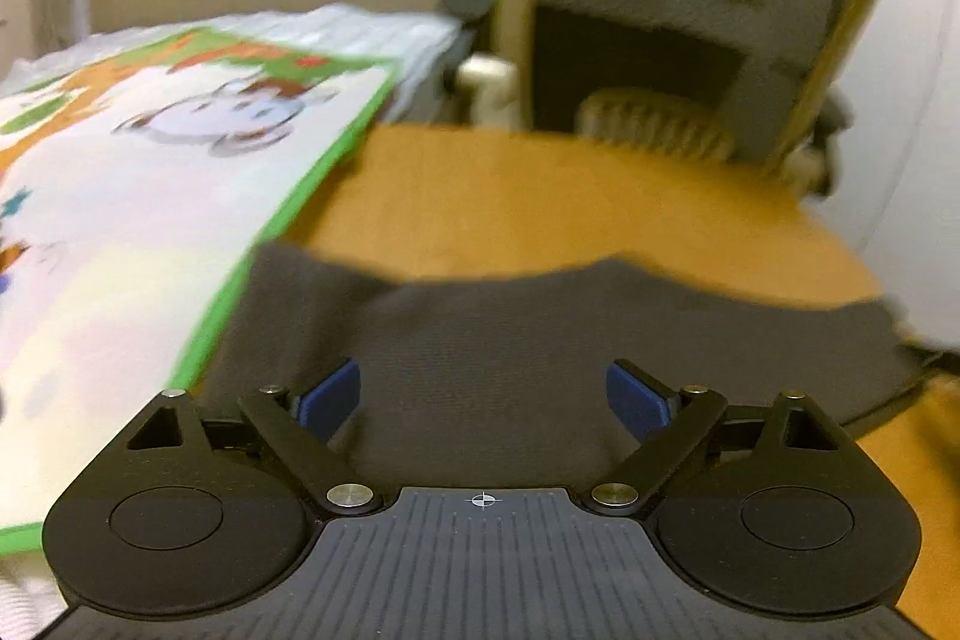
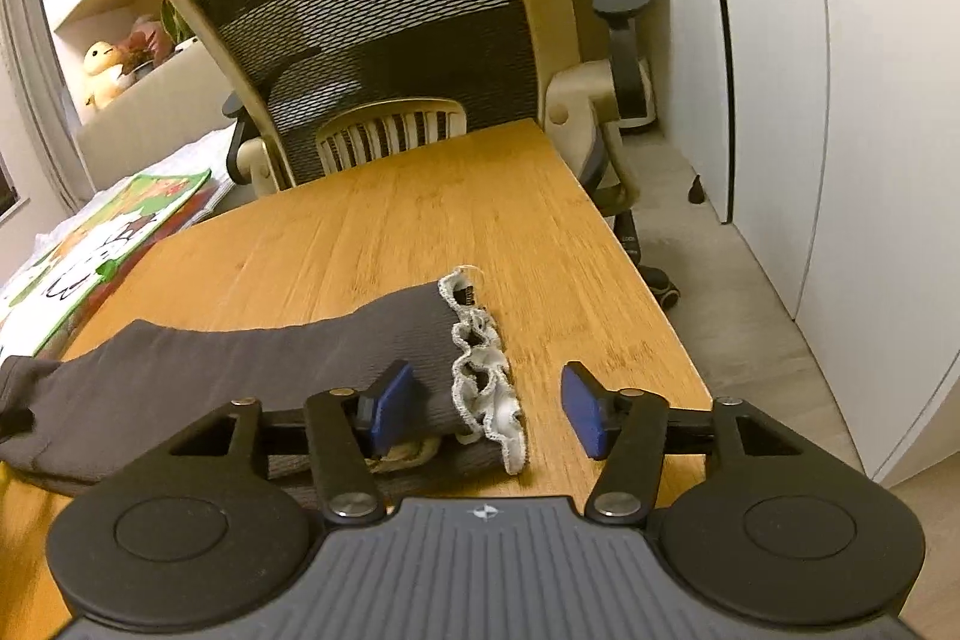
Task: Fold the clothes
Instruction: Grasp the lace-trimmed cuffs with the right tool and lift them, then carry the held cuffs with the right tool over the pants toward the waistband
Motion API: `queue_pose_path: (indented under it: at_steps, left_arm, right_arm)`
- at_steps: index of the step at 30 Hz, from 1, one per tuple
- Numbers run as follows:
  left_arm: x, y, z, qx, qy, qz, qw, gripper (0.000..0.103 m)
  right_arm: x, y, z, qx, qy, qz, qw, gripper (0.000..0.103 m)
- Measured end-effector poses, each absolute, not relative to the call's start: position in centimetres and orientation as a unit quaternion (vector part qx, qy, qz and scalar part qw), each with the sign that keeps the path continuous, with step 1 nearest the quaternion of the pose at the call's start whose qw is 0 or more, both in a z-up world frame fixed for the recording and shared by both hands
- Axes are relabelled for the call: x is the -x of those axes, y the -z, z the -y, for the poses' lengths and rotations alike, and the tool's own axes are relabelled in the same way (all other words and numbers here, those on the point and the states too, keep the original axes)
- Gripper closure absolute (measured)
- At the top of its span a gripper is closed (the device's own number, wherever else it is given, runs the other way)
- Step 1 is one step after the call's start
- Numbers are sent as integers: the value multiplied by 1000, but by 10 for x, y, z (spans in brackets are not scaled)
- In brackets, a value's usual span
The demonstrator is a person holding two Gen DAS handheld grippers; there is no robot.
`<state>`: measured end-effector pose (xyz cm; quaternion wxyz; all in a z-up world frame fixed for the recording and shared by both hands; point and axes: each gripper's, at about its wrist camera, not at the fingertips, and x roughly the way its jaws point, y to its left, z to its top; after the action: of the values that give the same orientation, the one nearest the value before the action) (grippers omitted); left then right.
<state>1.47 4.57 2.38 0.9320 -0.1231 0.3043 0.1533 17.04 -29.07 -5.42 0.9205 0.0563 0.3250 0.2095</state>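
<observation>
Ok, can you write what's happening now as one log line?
left hand-held gripper: open over grey garment | right hand-held gripper: open at its white frilly edge | wooden table

I see the garment (image 2: 240, 370) lying across the near part of the counter (image 2: 420, 220), its frilled end (image 2: 486, 382) to the right. A picture book (image 2: 108, 238) sits left of the counter; a mesh chair (image 2: 372, 10) stands behind its far edge.
</observation>
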Motion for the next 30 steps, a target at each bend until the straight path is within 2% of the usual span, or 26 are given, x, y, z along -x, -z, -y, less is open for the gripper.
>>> queue_pose_path:
  at_steps: [3,6,11,14,16,17,18,23,25,27,30]
  left_arm:
    - [-24,-36,-17,119,-111,-287,944,8]
    - [-43,-26,11,116,-78,-294,946,7]
    - [-65,6,27,137,-63,-315,937,3]
    - [-65,15,35,89,-63,-310,944,1]
    - [-64,16,38,78,-65,-314,944,0]
    - [-63,16,37,78,-65,-314,944,0]
    - [-63,17,37,80,-65,-314,944,0]
    - [-61,17,39,79,-65,-313,944,0]
    - [-60,16,39,81,-64,-312,945,0]
    - [-58,16,38,84,-62,-310,945,0]
    - [-57,16,37,90,-60,-307,946,0]
  right_arm:
    - [-168,54,291,-53,-201,-323,923,38]
    - [-169,54,293,-58,-193,-323,925,30]
    - [-164,53,297,-61,-184,-321,927,27]
    - [-154,49,297,-45,-174,-297,938,27]
    - [-145,45,291,-25,-167,-275,947,40]
    - [-142,42,288,-21,-171,-267,948,51]
    - [-138,40,284,-22,-181,-263,947,53]
    - [-135,35,256,-3,-241,-270,932,53]
    - [-144,45,248,-2,-236,-308,922,49]
    - [-144,47,245,3,-236,-308,922,43]
    - [-142,46,244,12,-241,-310,920,41]
